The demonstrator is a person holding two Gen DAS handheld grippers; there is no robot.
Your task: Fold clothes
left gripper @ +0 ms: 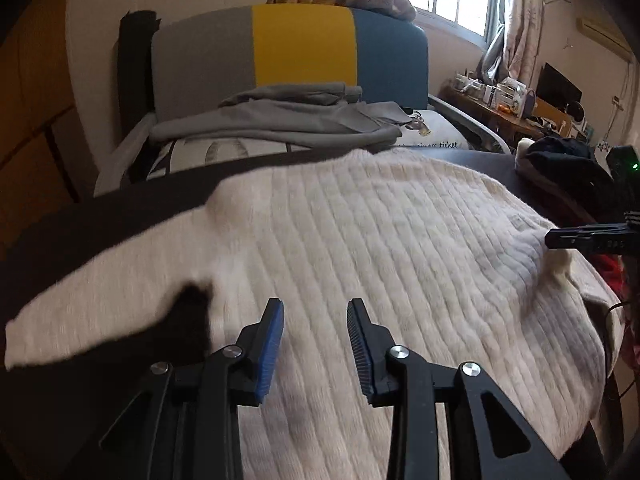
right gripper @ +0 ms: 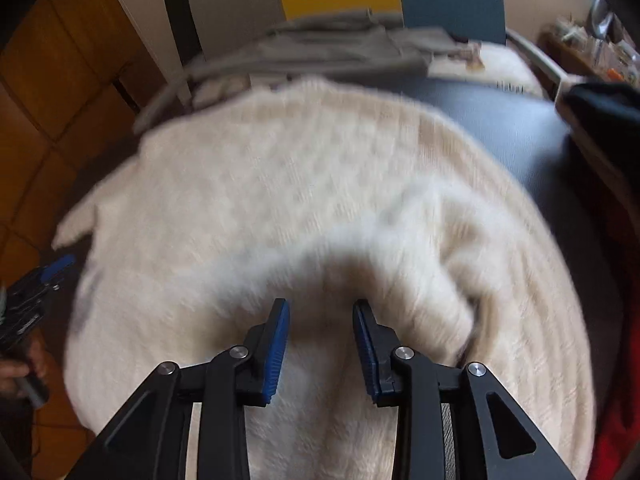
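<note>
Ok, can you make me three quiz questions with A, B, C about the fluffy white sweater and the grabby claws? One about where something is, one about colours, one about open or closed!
1. Where is the folded grey garment?
A. On the chair behind the table
B. On the floor
C. In a claw

2. How many colour stripes are on the chair back?
A. One
B. Three
C. Five

3. How is the left gripper over the ribbed cream knit sweater?
A. Shut on a sleeve
B. Open, holding nothing
C. Shut on a sock

Answers: 1 A, it lies on the seat beyond the dark table. 2 B, grey, yellow and blue. 3 B, a clear gap shows between its blue pads.
</note>
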